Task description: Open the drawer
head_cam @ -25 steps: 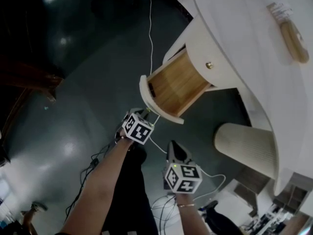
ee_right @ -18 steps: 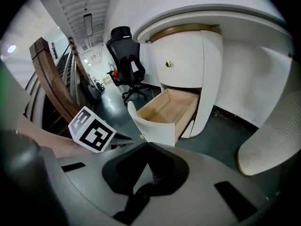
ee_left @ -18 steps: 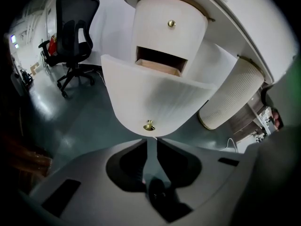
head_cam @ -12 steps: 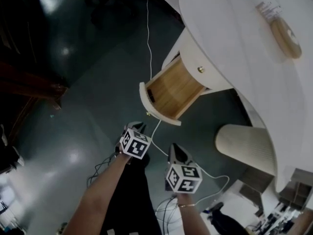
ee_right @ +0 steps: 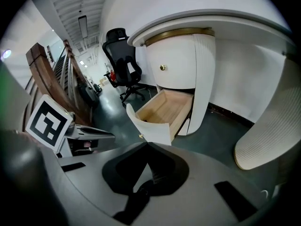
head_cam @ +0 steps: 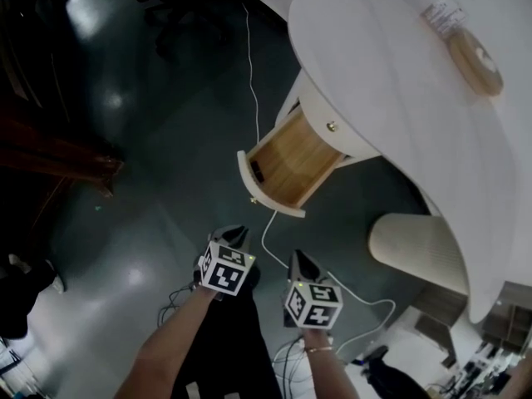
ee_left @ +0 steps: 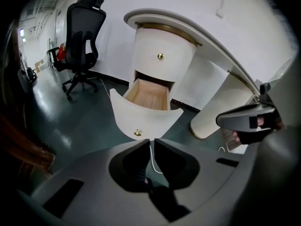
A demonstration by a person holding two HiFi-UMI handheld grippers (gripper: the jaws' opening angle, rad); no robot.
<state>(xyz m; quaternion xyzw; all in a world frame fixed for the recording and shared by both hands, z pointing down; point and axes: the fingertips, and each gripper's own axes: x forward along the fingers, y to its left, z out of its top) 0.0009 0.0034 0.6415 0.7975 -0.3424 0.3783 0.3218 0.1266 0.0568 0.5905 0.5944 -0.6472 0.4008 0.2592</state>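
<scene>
The lower drawer (head_cam: 287,163) of the white round table stands pulled out, showing its wooden inside and curved cream front with a small brass knob (ee_left: 137,133). My left gripper (head_cam: 235,236) hangs clear of the drawer front, nearer to me. Its jaws are closing to a narrow slit, with nothing between them; only floor and a white cable show through. My right gripper (head_cam: 301,261) is beside it to the right, shut and empty. In the right gripper view the open drawer (ee_right: 165,107) lies ahead, under the closed upper drawer (ee_right: 174,65).
The white tabletop (head_cam: 391,65) carries a wooden disc (head_cam: 475,60). A ribbed cream column (head_cam: 420,248) stands right of the drawer. A white cable (head_cam: 254,65) runs over the dark floor. A black office chair (ee_left: 84,36) and dark wooden furniture (head_cam: 58,152) stand left.
My left gripper has drawn back from the drawer front towards me and its jaws have narrowed. The drawer stays pulled out. The right gripper has barely moved.
</scene>
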